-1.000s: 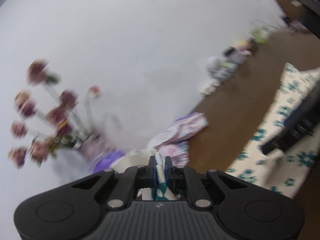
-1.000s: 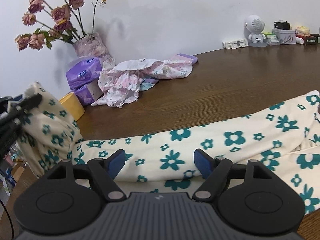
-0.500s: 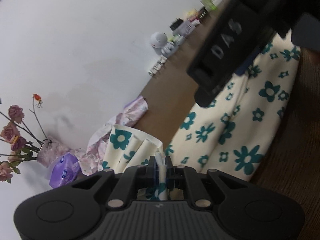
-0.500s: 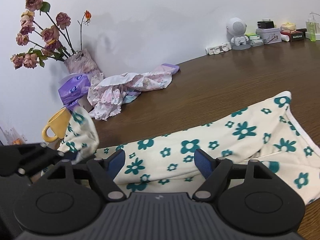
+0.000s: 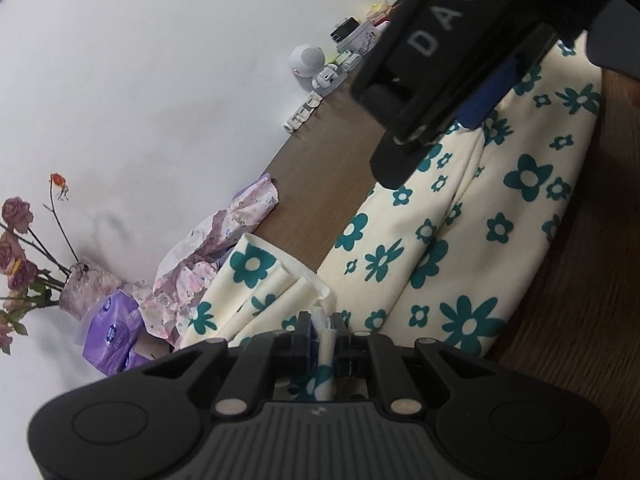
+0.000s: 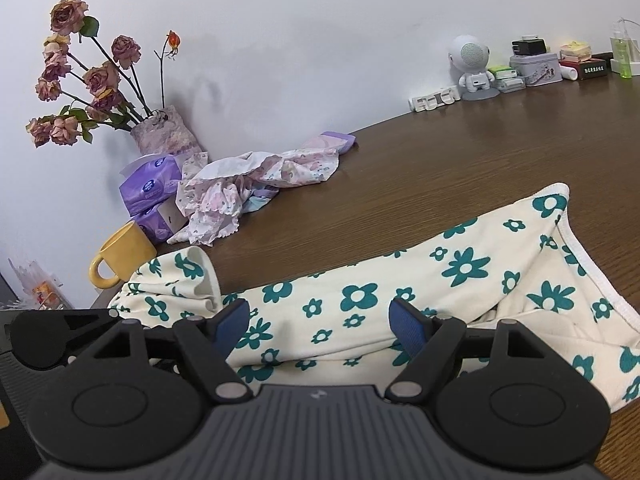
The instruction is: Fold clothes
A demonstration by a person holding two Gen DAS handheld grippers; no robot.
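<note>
Left wrist view: left gripper jaws clamped narrow on bunched edge of cream floral garment. Garment spreads over brown tabletop. Right gripper hangs above garment, upper right. Pink crumpled clothing, purple tissue pack, dried roses in vase by wall.

Right wrist view: right gripper jaws wide, nothing pinched, floral garment lying beneath between blue pads. Garment's left end raised, folded over, near yellow mug. Left gripper at lower left edge. White speaker figure at far tabletop edge.
</note>
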